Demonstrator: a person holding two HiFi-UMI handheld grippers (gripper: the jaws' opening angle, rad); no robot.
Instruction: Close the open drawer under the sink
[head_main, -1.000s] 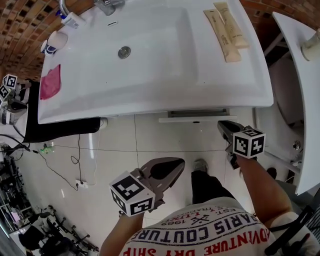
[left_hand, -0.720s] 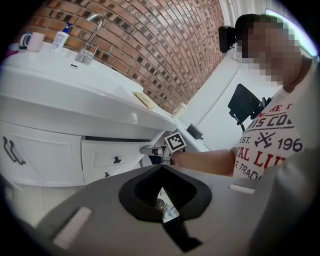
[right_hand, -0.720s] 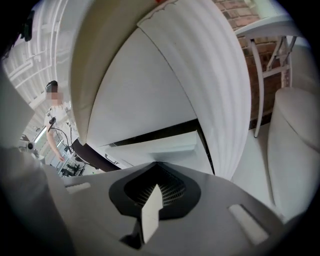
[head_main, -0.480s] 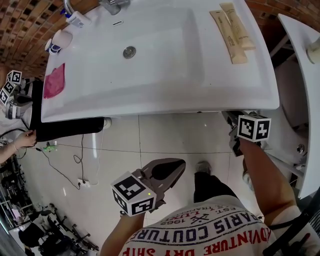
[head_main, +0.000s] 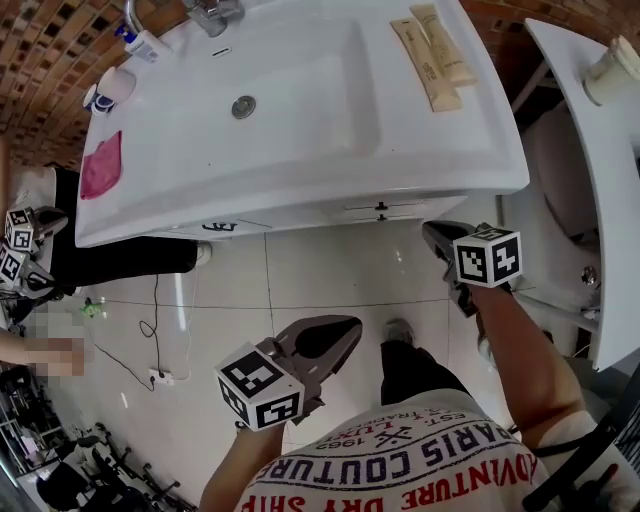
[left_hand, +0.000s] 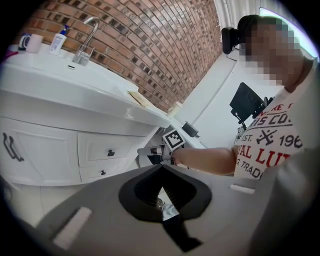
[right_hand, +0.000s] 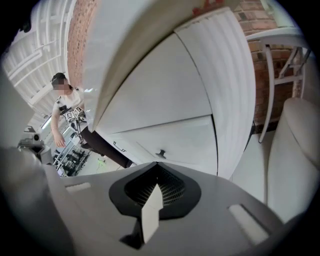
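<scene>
The white vanity under the sink (head_main: 300, 150) shows its two small drawers (head_main: 380, 211) flush with the cabinet front. The left gripper view has them as an upper drawer (left_hand: 111, 148) and a lower drawer (left_hand: 103, 172), each with a dark knob. My right gripper (head_main: 432, 232) is shut and empty, its tip just in front of the drawers, and in its own view the right gripper (right_hand: 157, 163) points at a drawer knob (right_hand: 160, 152). My left gripper (head_main: 353, 326) hangs lower over the tiled floor, shut on nothing; its own view shows the left gripper (left_hand: 161, 166) with jaws together.
Two beige tubes (head_main: 432, 50), a pink cloth (head_main: 100, 165) and a cup (head_main: 108, 86) lie on the sink top. A white counter (head_main: 590, 160) stands close on the right. Another person with marker cubes (head_main: 18, 240) is at the left. A cable (head_main: 155, 330) trails on the floor.
The drawer that stuck out under the sink a second ago now sits flush. My right gripper went forward against it and has drawn back a little. The left gripper stayed put.
</scene>
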